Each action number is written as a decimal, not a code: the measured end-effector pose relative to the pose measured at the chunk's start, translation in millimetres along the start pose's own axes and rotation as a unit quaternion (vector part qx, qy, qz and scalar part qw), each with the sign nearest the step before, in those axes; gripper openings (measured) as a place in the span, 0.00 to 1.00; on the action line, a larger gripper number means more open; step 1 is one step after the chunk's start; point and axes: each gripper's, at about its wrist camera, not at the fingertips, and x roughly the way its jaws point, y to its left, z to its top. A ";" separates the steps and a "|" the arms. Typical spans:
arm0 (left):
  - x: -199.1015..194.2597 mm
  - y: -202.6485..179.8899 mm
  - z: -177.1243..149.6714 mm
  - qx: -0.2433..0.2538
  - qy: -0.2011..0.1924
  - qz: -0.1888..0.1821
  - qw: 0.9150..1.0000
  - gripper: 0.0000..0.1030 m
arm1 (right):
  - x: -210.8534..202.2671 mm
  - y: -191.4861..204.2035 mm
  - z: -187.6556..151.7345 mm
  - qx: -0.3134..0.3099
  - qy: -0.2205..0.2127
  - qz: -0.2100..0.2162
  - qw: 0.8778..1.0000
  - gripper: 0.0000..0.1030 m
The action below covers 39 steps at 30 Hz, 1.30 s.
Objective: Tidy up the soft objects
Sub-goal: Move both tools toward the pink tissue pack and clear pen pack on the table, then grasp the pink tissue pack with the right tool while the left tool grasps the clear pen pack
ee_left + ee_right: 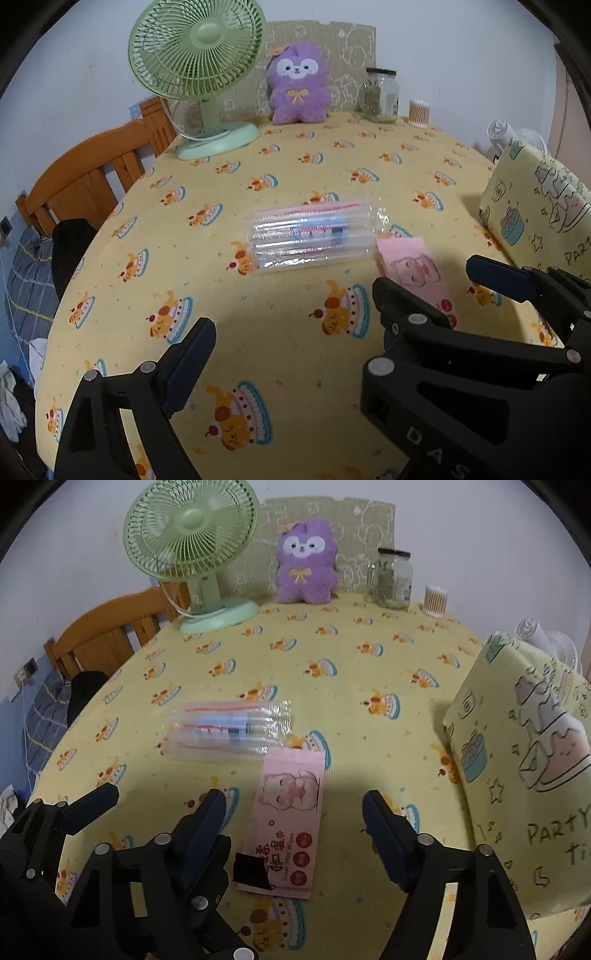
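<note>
A flat pink wet-wipes pack (290, 821), printed with a cartoon bear and red dots, lies on the yellow tablecloth (369, 709), apparently touching a clear plastic bag (229, 727). Right gripper (295, 819) straddles it, spread; left gripper (291, 325) hovers released.

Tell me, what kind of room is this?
Probably a bedroom at home: a wooden bed frame with bedding stands beside the table, a purple plush toy sits at the back, and a green desk fan is next to it.

Yellow-clothed table (369, 738): wipes pack (288, 812), fan (192, 554)
</note>
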 end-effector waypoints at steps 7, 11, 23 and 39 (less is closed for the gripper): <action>2.6 -4.0 0.4 0.008 0.004 0.008 1.000 0.91 | 7.4 -3.4 -2.2 0.004 0.013 0.002 1.000 0.58; 3.2 -4.2 1.9 0.008 0.006 0.009 1.000 0.92 | 7.9 -4.9 -1.8 0.003 0.014 0.004 1.000 0.44; -3.4 -16.4 18.3 0.012 -0.006 0.011 1.000 0.92 | -1.9 -20.1 8.9 0.015 0.000 0.008 1.000 0.42; 1.5 -22.0 61.1 0.054 -0.023 0.017 0.998 0.92 | -9.2 -32.7 41.3 0.031 -0.030 0.007 0.999 0.42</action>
